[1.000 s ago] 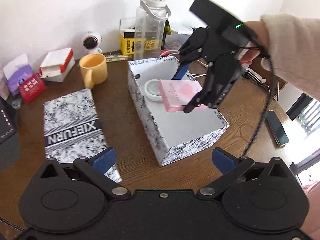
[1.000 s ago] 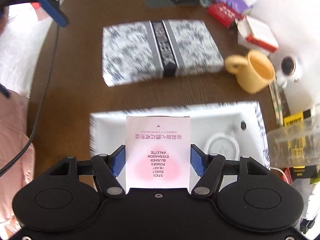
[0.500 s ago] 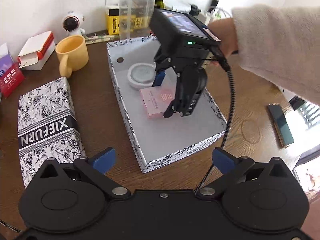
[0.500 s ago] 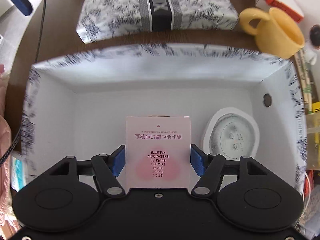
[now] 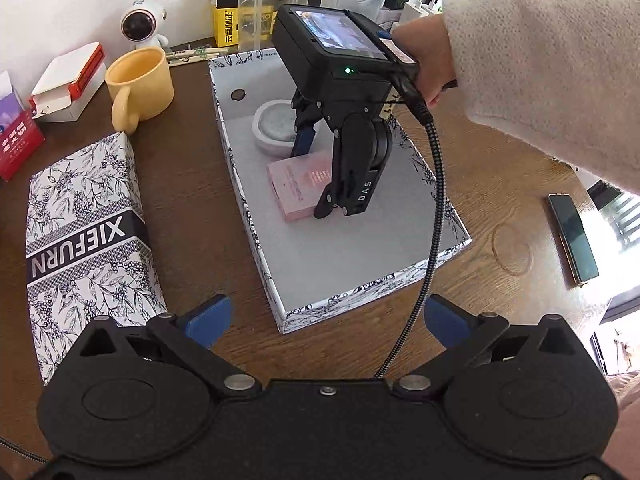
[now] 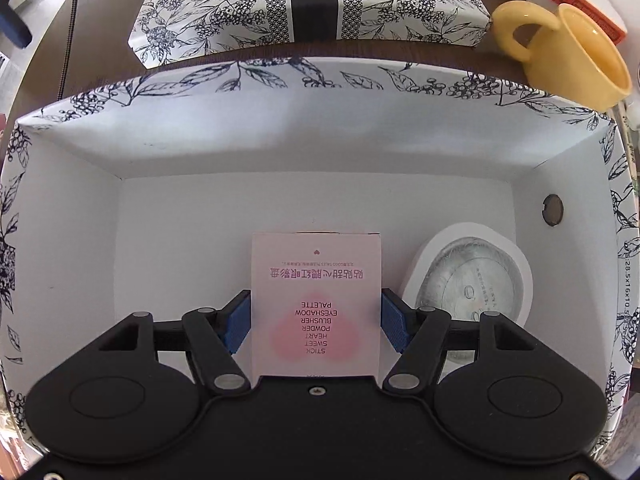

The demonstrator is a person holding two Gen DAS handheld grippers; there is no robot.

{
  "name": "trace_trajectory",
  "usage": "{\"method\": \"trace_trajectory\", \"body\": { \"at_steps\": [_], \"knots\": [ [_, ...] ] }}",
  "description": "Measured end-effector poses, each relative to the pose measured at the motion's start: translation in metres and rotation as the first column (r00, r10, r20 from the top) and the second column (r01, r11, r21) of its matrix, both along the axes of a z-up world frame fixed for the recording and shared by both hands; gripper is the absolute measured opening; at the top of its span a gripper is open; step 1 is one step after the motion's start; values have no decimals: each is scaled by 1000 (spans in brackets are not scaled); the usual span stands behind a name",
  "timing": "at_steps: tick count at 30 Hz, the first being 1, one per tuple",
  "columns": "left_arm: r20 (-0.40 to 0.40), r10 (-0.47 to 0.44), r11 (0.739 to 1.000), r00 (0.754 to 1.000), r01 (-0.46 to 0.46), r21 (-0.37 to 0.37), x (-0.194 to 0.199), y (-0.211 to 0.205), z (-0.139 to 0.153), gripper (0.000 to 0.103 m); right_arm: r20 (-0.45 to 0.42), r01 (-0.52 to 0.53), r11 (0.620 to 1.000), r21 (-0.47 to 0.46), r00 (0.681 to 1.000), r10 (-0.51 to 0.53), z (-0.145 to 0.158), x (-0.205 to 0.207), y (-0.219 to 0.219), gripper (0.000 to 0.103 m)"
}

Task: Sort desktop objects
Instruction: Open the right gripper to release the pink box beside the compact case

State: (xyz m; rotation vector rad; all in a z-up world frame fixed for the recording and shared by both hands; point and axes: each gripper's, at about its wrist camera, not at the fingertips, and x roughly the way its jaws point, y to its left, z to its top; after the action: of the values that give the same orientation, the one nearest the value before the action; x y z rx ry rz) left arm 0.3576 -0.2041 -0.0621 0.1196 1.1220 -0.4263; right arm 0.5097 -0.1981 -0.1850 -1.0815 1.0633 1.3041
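Bright daylight, perhaps from a right-hand window; sharp, fisheye-warped edges.

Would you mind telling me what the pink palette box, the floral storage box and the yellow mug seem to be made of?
Pink palette box: likely thin matte card, with crisp printed faces and sharp edges. Floral storage box: apparently paperboard, with folded corners and a plain white lining. Yellow mug: probably glazed ceramic, thick-walled with a soft sheen.
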Motion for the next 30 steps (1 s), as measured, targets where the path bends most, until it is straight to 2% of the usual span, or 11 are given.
{"method": "trace_trajectory", "body": {
  "at_steps": [12,15,17,22,30],
  "knots": [
    [-2,20,1000,1000,-21,-3,-10,5,3,103,4,4,1000,-24,1000,-4,-3,-3,2,70],
    [5,25,1000,1000,-25,-4,-14,8,6,103,17,24,1000,-17,1000,-24,-1,-2,4,78],
    [8,27,1000,1000,-27,-6,-18,12,8,103,-3,44,999,2,999,-44,5,-1,6,88],
    [18,26,1000,999,-26,7,-27,17,13,103,-2,68,997,29,998,-68,23,-8,9,101],
    [84,-8,1000,996,9,-4,-44,28,30,103,80,130,988,85,987,-137,61,-28,9,103]
  ]
}}
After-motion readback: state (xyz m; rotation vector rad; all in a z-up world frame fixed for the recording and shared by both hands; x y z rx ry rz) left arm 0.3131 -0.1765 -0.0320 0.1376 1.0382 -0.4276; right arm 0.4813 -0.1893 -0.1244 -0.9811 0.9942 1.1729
